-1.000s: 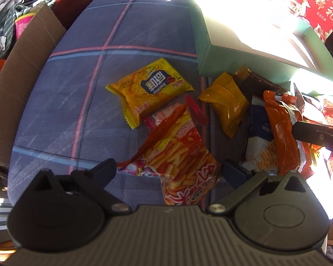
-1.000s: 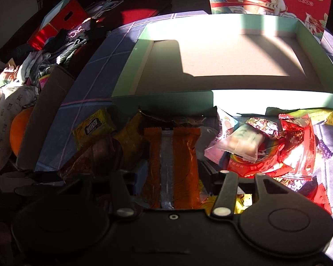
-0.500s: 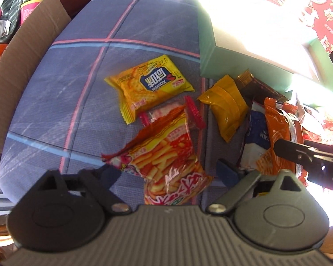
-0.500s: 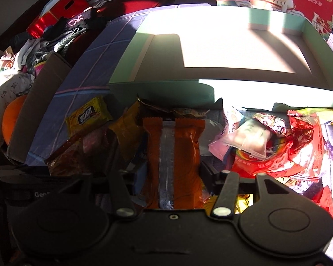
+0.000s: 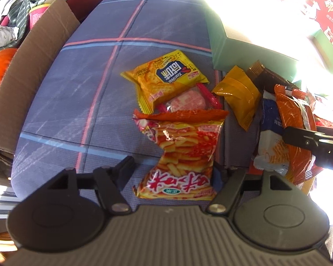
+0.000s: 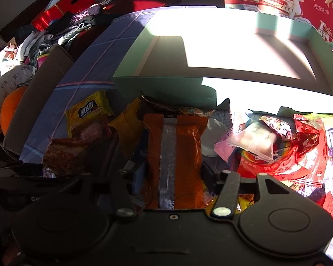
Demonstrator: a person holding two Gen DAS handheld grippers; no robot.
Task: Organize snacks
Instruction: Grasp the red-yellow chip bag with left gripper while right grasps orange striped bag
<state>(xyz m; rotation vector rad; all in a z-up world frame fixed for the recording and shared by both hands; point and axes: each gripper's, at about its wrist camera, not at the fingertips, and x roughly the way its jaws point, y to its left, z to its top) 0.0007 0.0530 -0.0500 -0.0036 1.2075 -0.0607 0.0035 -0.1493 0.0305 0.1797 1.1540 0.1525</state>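
Honestly, with my left gripper (image 5: 173, 168) just reopened loosely around the fries bag (image 5: 179, 153) on the checked cloth (image 5: 77, 77) and my right gripper (image 6: 173, 173) clamping the orange packet (image 6: 174, 153), I risk the fries bag slipping before reaching the green box (image 6: 166, 86).

The red-and-yellow fries snack bag (image 5: 179, 155) lies before the yellow cracker packet (image 5: 164, 77); the shallow green cardboard tray (image 6: 166, 88) sits behind both.

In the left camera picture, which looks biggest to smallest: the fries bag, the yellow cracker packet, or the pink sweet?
1. Fries bag, though it lies nearest the camera.
2. Yellow cracker packet.
3. Pink sweet, partly covered.
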